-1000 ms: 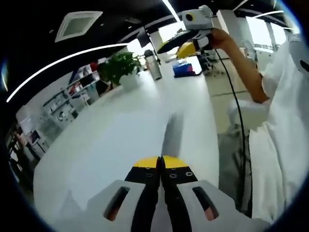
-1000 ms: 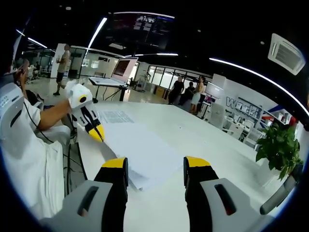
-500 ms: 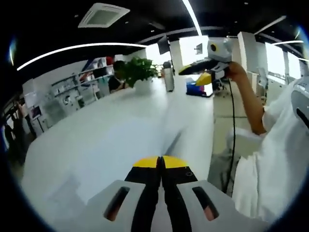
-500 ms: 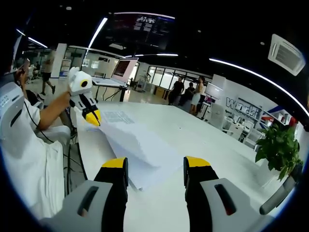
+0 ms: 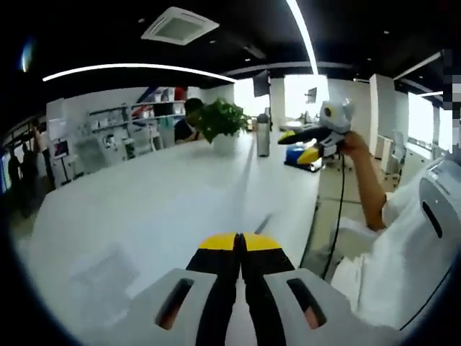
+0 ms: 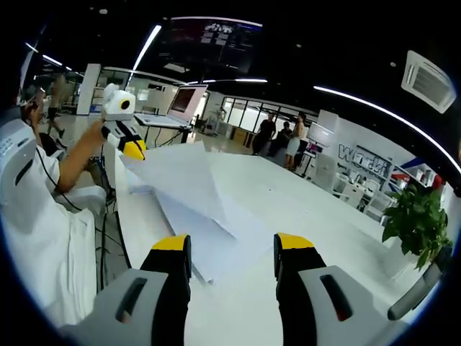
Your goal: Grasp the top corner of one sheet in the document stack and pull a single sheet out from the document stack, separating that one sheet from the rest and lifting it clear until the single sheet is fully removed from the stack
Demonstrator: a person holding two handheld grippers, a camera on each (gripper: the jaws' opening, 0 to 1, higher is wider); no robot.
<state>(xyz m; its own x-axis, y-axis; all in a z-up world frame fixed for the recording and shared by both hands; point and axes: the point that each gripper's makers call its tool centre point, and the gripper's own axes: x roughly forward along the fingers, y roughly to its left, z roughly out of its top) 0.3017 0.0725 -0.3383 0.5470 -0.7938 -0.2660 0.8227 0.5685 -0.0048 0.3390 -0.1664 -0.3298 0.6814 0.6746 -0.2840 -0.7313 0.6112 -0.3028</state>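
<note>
Left gripper (image 6: 134, 149), fingers closed on the sheet (image 6: 180, 176) at its top corner, holds it raised; its lower end slopes down to the stack (image 6: 216, 241) on the table (image 6: 302, 194). Right gripper (image 6: 232, 254), fingers apart and empty, sits nearer the stack.

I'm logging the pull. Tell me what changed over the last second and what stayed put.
The left gripper, shut on the top sheet at its corner, has risen, peeling that sheet up off the document stack; its low end still reaches the stack. The right gripper stayed open and hovering, touching no paper. The stack and white table have not moved.
</note>
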